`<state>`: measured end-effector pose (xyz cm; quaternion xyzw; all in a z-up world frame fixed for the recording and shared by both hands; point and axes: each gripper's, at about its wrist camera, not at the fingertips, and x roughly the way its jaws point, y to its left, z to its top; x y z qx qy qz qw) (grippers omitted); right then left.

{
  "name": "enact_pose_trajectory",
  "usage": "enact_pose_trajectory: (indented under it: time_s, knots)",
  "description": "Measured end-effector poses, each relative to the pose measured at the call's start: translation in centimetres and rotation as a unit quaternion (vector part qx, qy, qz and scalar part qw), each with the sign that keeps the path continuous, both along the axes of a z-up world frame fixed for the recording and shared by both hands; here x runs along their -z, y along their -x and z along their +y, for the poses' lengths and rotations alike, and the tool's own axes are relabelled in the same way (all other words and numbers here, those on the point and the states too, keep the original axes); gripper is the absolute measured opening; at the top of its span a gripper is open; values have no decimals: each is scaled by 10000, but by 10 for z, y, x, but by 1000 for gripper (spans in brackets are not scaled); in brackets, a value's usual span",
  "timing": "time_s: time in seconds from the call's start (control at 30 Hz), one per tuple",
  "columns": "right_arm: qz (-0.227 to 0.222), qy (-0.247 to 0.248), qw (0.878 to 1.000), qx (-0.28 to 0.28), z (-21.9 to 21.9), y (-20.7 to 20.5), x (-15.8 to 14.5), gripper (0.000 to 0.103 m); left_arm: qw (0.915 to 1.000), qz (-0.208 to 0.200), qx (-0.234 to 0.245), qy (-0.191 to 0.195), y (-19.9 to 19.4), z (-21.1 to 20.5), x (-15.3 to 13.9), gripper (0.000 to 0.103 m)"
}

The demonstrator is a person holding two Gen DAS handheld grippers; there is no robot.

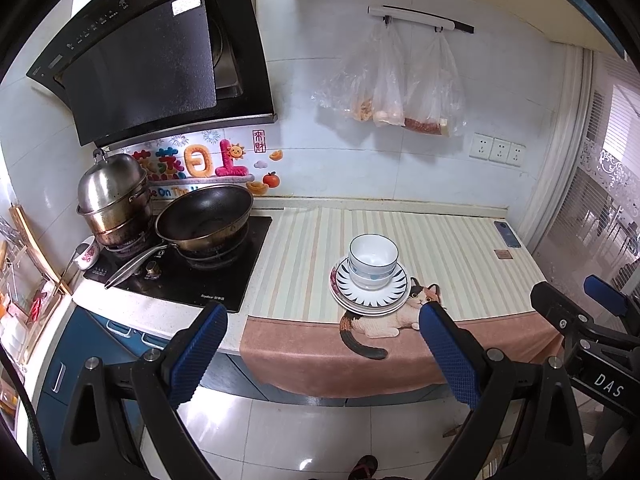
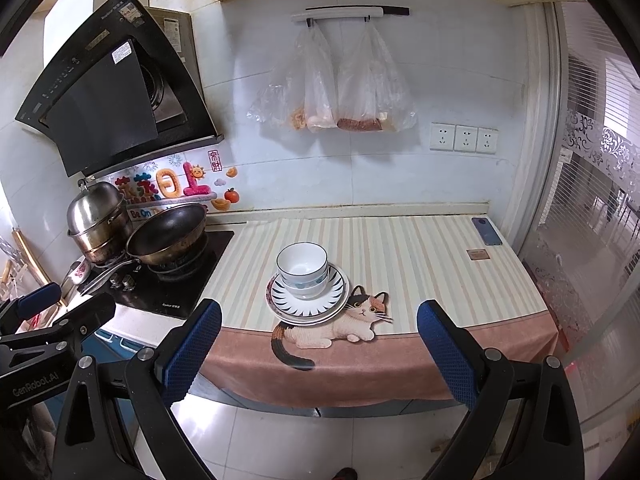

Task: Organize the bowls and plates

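Observation:
A stack of plates (image 1: 370, 296) (image 2: 308, 304) with a dark ray pattern sits on the striped cat mat near the counter's front edge. Two white bowls (image 1: 373, 260) (image 2: 303, 266) are nested upright on top of the plates. My left gripper (image 1: 322, 320) is open and empty, held back from the counter above the floor, in front of the stack. My right gripper (image 2: 318, 318) is open and empty too, also back from the counter edge. The right gripper shows at the right of the left wrist view (image 1: 600, 308). The left gripper shows at the left of the right wrist view (image 2: 48, 308).
A gas hob (image 1: 188, 272) with a black wok (image 1: 204, 216) and a steel steamer pot (image 1: 112, 192) stands left of the mat. A phone (image 2: 486, 231) lies at the mat's far right corner. Plastic bags (image 2: 332, 88) hang on the wall. A glass door (image 2: 592, 220) closes the right side.

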<state>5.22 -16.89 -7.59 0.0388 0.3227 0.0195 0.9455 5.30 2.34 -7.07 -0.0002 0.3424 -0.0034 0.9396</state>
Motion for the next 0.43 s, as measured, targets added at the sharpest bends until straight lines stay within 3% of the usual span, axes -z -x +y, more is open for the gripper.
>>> enact_pose_trajectory:
  time_s: [0.43]
  knots:
    - [12, 19, 10000, -4, 3, -2, -1, 100, 10000, -32, 24, -37, -7, 13, -1, 98]
